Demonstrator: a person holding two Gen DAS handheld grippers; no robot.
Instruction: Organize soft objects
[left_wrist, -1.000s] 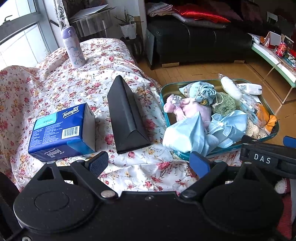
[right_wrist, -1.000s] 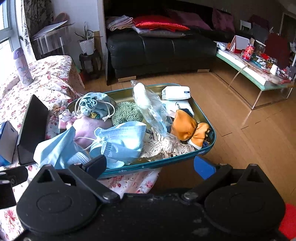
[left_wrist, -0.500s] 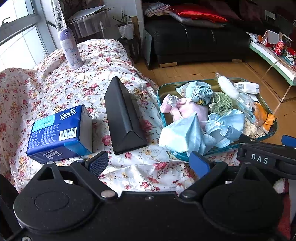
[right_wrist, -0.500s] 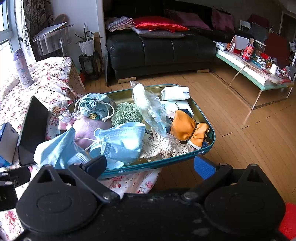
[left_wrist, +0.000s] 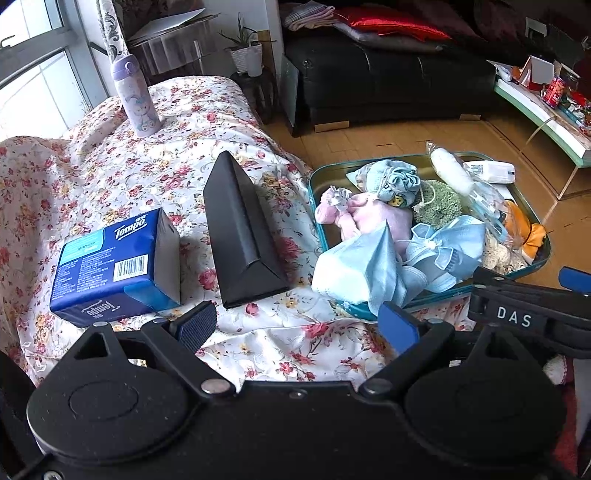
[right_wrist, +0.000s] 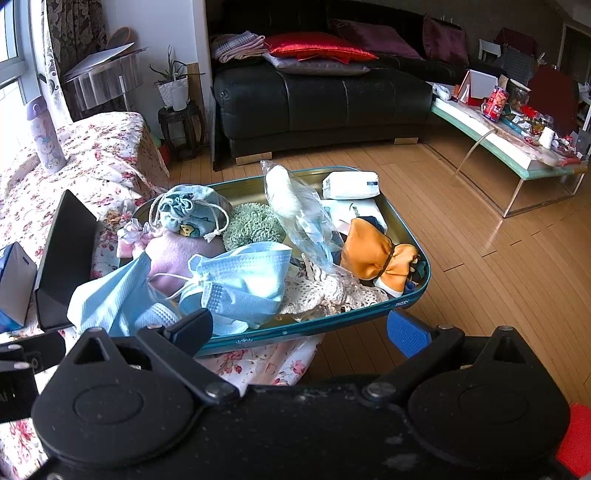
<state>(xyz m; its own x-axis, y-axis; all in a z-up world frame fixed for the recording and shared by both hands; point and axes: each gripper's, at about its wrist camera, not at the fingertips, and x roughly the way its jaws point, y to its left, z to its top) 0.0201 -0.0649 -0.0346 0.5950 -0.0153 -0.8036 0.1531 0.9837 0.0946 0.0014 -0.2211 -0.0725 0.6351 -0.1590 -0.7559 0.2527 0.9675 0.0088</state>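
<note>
1. The left gripper (left_wrist: 299, 326) hangs above the flowered cloth (left_wrist: 110, 173) with its jaws spread wide and nothing between them; only the tips of its fingers show above its black body.
2. The right gripper (right_wrist: 299, 330) is likewise spread and empty, poised at the near rim of the teal tray (right_wrist: 413, 301). In the left wrist view only part of it shows at the right edge, a black bar lettered "DAS".
3. The soft things lie heaped in the tray, which sits on the cloth's right end, partly overhanging toward the wooden floor (right_wrist: 498, 258).
4. Blue face masks (right_wrist: 240, 284) spill over the tray's near left corner, covering much of a pink cloth item (right_wrist: 173, 254).
5. Behind them sit a pale blue drawstring pouch (right_wrist: 184, 214) and a green knitted piece (right_wrist: 255, 223), the latter half hidden.
6. A clear plastic bag (right_wrist: 299, 218) with something white inside lies slantwise across the middle; its contents are hard to make out.
7. An orange bow (right_wrist: 380, 258) lies at the right, over cream lace (right_wrist: 325, 291); a white packet (right_wrist: 351, 184) rests at the far rim. Dark bits under the bow cannot be identified.
8. Left of the tray stand a black triangular case (left_wrist: 240, 236) and a blue Tempo tissue box (left_wrist: 114, 266), apart from each other; the right wrist view cuts off the box.
9. A lilac bottle (left_wrist: 135, 99) stands at the cloth's far end.
</note>
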